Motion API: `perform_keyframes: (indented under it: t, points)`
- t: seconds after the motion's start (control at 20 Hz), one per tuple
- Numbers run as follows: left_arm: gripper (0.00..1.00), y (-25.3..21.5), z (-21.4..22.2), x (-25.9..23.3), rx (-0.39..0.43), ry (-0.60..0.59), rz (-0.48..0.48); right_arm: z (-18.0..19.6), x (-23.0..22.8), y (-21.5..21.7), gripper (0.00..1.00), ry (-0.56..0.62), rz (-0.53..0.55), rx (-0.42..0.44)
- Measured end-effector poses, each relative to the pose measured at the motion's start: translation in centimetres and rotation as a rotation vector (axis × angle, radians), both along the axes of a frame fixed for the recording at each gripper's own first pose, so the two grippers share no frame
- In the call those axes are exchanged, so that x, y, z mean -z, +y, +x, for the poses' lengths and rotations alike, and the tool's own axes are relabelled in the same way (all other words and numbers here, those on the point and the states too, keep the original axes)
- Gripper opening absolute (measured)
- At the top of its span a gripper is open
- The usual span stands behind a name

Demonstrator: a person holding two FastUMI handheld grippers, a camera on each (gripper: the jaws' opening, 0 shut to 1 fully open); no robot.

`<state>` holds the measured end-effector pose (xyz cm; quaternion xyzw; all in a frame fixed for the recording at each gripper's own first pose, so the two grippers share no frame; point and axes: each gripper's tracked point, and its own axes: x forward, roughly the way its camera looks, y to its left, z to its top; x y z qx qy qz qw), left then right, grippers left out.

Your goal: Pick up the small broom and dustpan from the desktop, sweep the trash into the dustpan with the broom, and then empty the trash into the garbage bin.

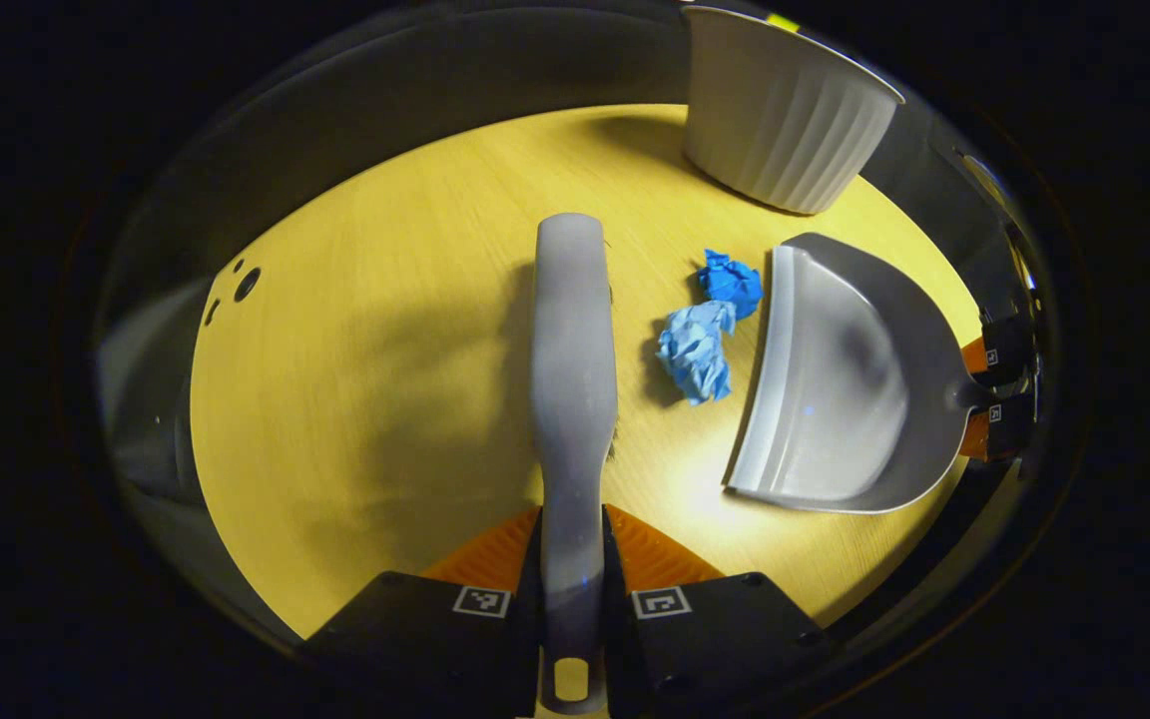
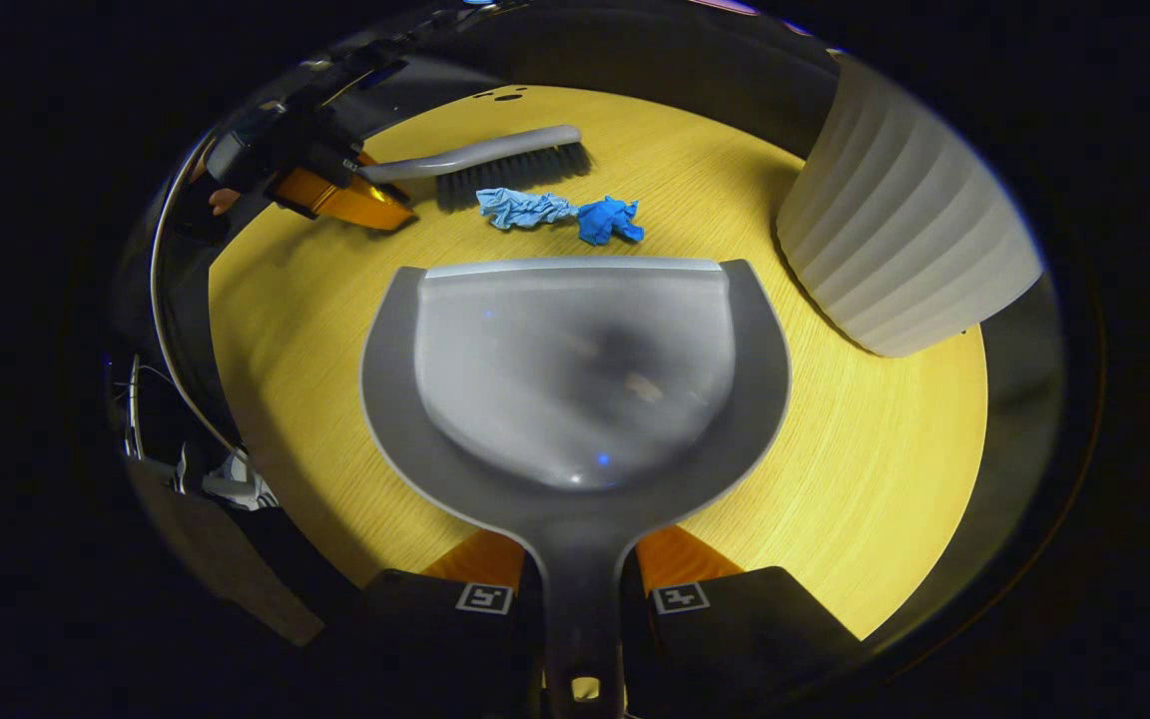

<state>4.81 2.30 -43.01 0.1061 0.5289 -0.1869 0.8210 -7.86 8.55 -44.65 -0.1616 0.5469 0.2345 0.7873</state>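
Observation:
My left gripper [image 1: 572, 544] is shut on the handle of the grey broom [image 1: 573, 369], which points away over the yellow desktop [image 1: 365, 399]. Two crumpled blue paper scraps [image 1: 710, 325] lie just right of the broom, between it and the dustpan's lip. The grey dustpan [image 1: 835, 384] rests on the desk, held at its handle by my right gripper [image 1: 979, 396]. In the right gripper view my right gripper [image 2: 580, 569] is shut on the dustpan [image 2: 575, 369] handle; the scraps [image 2: 560, 213] lie beyond its lip, the broom [image 2: 495, 162] bristles just behind them, with the left gripper [image 2: 360, 195] at its handle.
A white ribbed garbage bin [image 1: 785, 110] stands on the desk's far side, close to the dustpan; in the right gripper view the bin [image 2: 899, 230] is at the right. Small holes [image 1: 241, 285] mark the desktop at the left. Bare desk spreads left of the broom.

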Motion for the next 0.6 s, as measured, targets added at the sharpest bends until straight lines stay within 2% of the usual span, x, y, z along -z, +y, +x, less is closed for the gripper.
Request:
perform_keyframes:
  t: [0.05, 0.15, 0.2, 0.35, 0.4, 0.45, 0.5, 0.55, 0.6]
  points:
    - [0.27, -0.8, 0.2, -0.1, 0.031, -0.001, -0.008, 0.1, 0.0, 0.0, 0.36, -0.001, 0.001, -0.003]
    - [0.30, -2.3, 0.1, -0.2, 0.104, 0.007, -0.023, 0.1, 0.0, 0.0, 0.36, 0.001, 0.000, -0.007]
    - [0.27, -3.1, 0.1, -0.2, 0.145, 0.012, -0.032, 0.1, 0.0, -0.1, 0.35, 0.003, -0.002, -0.009]
    - [0.33, -5.4, -1.2, -0.9, 0.254, 0.035, -0.075, 0.3, -0.2, 0.0, 0.35, 0.002, -0.013, -0.010]
    - [0.29, -6.2, -1.5, -1.1, 0.290, 0.040, -0.095, 0.1, 0.0, -0.1, 0.36, 0.000, -0.012, -0.011]
    - [0.33, -7.1, -2.0, -1.5, 0.322, 0.047, -0.114, 0.2, 0.0, -0.2, 0.36, -0.001, -0.013, -0.014]
    - [0.32, -7.2, -1.9, -1.5, 0.347, 0.036, -0.105, 0.2, 0.1, -0.3, 0.36, -0.003, -0.015, -0.019]
    - [0.33, -7.3, -2.1, -1.9, 0.348, 0.042, -0.110, 0.1, 0.0, -0.2, 0.41, -0.012, -0.011, -0.015]
    - [0.30, -7.2, -2.1, -2.5, 0.333, 0.044, -0.125, 0.1, 0.0, -0.2, 0.41, -0.021, -0.013, -0.011]
